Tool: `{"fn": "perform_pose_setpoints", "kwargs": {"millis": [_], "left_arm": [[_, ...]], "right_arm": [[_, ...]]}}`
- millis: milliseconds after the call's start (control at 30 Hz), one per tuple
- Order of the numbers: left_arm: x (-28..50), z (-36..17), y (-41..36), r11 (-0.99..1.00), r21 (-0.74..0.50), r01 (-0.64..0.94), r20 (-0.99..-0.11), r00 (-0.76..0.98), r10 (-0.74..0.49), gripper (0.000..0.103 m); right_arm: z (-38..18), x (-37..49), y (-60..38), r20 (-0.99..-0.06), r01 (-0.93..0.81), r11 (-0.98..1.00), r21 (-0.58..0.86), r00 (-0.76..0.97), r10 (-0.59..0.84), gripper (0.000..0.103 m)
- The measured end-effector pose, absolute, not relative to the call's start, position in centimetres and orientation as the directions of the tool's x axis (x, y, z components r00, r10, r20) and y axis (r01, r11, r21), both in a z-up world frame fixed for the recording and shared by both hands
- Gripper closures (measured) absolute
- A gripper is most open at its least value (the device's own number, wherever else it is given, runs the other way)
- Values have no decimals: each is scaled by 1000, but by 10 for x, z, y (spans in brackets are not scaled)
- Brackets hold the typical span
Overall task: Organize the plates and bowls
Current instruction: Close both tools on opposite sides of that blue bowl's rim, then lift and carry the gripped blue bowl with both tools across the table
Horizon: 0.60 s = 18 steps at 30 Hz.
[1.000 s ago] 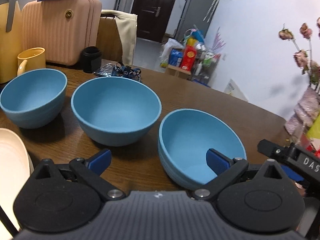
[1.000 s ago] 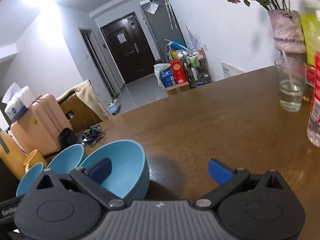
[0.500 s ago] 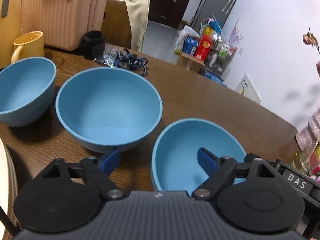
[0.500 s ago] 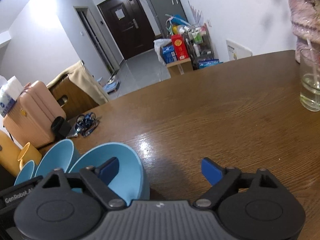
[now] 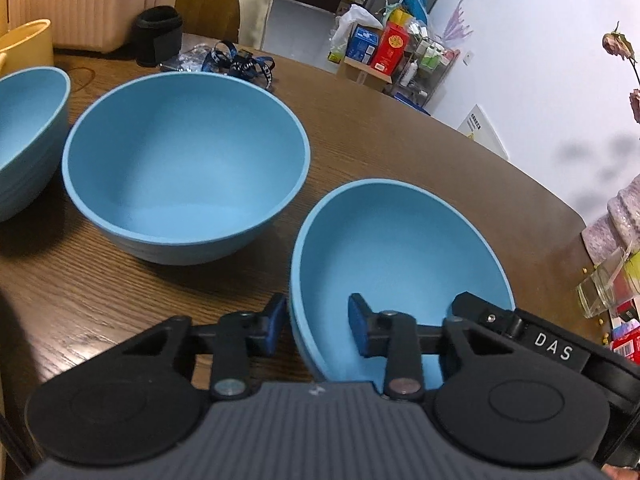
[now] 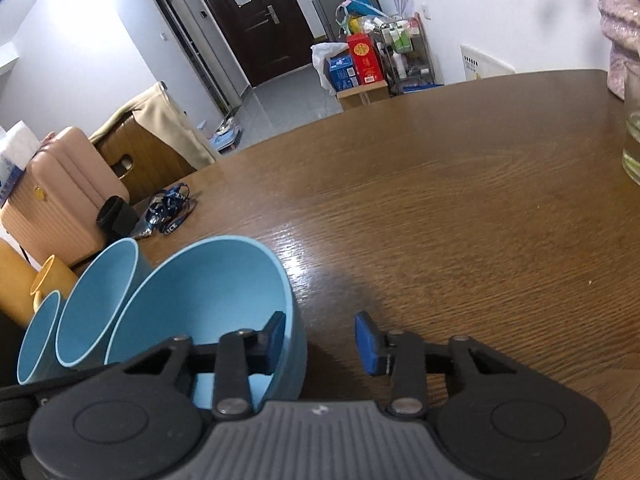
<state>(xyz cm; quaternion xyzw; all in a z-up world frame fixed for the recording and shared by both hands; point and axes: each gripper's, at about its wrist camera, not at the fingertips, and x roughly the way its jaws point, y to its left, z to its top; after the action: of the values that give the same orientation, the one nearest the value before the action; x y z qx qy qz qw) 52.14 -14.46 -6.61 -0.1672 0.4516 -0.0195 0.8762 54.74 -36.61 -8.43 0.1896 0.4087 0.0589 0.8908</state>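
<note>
Blue is the colour of all three bowls on the brown wooden table, and the nearest bowl is the one both tools are working on. The left gripper straddles that bowl's near-left rim: one blue pad sits just outside the wall and the other inside, over the hollow. Its jaws have just been closing, yet a clear gap remains between the inner pad and the wall, so the rim lies between the fingers without being pinched (whether the outer pad actually touches cannot be told). In the right wrist view the right gripper straddles the same bowl at its opposite edge, its left pad inside the bowl and close against the wall, its right pad hanging well clear over bare wood. Those jaws have likewise just been closing, with the rim between them and not yet clamped. The bowl stands on the table, to the right of the middle bowl, near it but not touching. Further left, a third bowl is cut by the frame edge. Behind the bowls lie a yellow mug, a black cup and a tangled blue lanyard. A drinking glass stands at the table's far right.
</note>
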Motion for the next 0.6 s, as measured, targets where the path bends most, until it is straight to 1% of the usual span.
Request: {"fn": "perform_pose_setpoints", "kwargs": {"millis": [33,200,600], "left_arm": [[522,-67,-144,943,-311,-115,-787,588,-188,74],[524,-70,-145,942,-320,-105,-791,577,-204,87],[521,-68,-146,945,-311,-100,-786,586,-196,87]], "right_arm": [[-85,548,-365,-707,48,921,386,658,261,73],[-86,547,-362,-706,37,921,387,655,270,90],[-83,542,-359,-707,39,930,365,662,250,90]]}}
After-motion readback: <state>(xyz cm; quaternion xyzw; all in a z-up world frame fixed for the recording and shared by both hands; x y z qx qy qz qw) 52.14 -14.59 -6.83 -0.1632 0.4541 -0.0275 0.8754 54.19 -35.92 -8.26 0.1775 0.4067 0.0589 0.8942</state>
